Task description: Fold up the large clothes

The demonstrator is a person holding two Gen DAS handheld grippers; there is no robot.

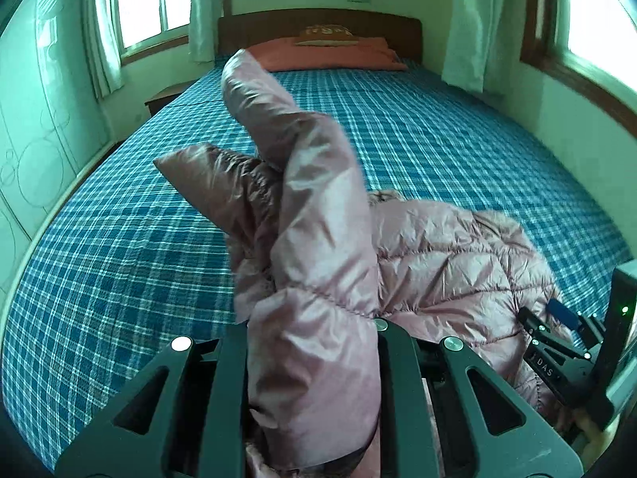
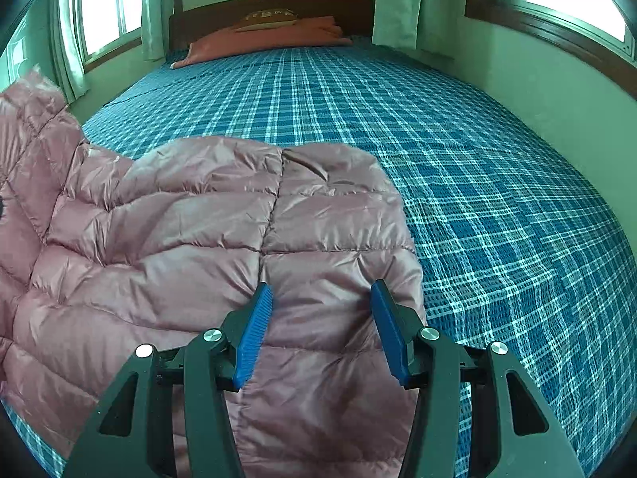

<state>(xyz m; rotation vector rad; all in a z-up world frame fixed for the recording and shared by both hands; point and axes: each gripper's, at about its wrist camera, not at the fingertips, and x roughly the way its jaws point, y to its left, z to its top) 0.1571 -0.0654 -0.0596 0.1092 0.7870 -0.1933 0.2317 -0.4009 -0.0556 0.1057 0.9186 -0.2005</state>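
A pink quilted puffer jacket lies on the blue plaid bed. In the left wrist view my left gripper is shut on a fold of the jacket, which bulges up between the fingers; a sleeve sticks up above it. The rest of the jacket lies low to the right. My right gripper is open, its blue pads just above the jacket's near right part, holding nothing. It also shows in the left wrist view at the far right.
An orange pillow and a wooden headboard are at the far end of the bed. Windows with curtains stand left and right. A wall runs close along the bed's right side. A small nightstand is at the far left.
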